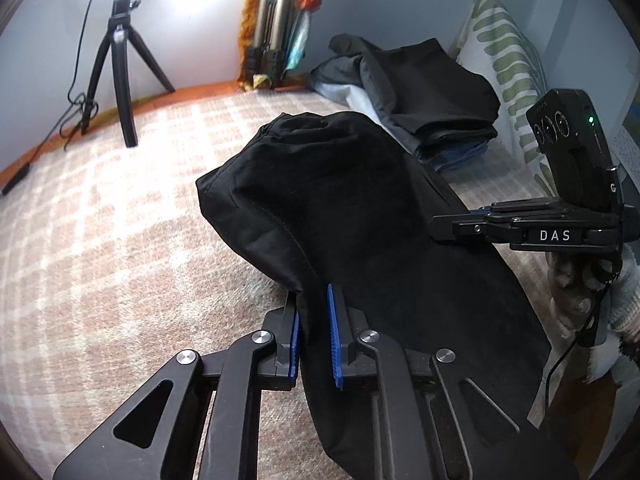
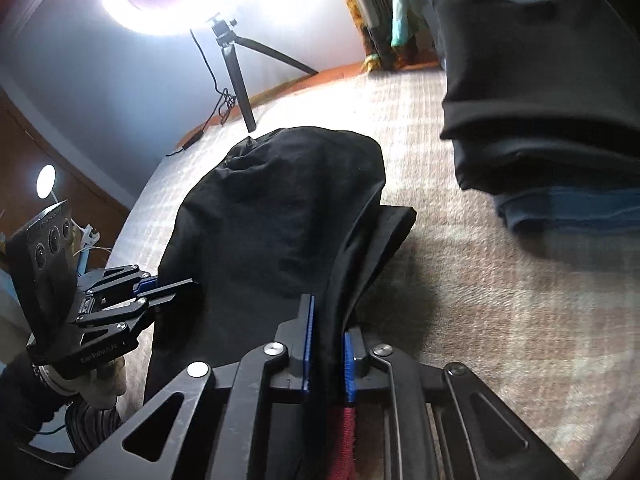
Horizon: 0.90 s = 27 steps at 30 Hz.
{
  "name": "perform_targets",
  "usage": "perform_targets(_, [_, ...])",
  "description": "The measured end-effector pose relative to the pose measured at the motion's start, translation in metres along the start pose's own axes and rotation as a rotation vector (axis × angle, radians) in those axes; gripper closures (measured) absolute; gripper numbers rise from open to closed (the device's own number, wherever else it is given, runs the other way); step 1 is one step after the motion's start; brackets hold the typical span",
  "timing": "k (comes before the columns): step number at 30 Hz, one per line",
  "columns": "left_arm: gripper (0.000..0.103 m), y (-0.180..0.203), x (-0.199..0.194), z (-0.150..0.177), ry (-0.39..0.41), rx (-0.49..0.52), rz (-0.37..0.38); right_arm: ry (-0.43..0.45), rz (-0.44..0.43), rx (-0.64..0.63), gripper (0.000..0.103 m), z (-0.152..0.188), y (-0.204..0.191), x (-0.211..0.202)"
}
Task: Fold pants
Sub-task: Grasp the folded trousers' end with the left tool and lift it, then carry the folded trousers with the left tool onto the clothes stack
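The left gripper (image 1: 314,332) and right gripper (image 2: 328,344) each have their jaws clamped on an edge of the black pants (image 1: 360,208), which drape toward twelve o'clock over the checked bedspread (image 1: 120,220). A fold looks underway; next, carry both edges forward evenly. A folded stack (image 1: 436,92) sits at one o'clock.

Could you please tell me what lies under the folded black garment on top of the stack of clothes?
Under the black garment a blue folded piece shows, resting on the plaid blanket. Grey and pale blue cloth sticks out behind. The stack's middle is covered.
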<state>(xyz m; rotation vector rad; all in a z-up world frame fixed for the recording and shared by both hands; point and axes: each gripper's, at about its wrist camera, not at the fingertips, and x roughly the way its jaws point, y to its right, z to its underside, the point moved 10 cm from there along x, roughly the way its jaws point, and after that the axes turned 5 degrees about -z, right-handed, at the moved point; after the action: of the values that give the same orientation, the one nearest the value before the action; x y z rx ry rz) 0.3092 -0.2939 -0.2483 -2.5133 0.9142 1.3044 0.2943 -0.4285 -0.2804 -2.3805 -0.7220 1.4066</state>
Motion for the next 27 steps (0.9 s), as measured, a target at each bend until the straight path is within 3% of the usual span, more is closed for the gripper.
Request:
perform_targets(15, [0.095,0.013,-0.031,-0.015,0.094,0.047,-0.013,0.106,0.010,-0.029,0.098,-0.008,-0.024,-0.045])
perform_targets(27, [0.096,0.034,-0.059,-0.054,0.178,0.094,-0.021,0.217,0.037,-0.070,0.098,-0.028,-0.041,-0.095])
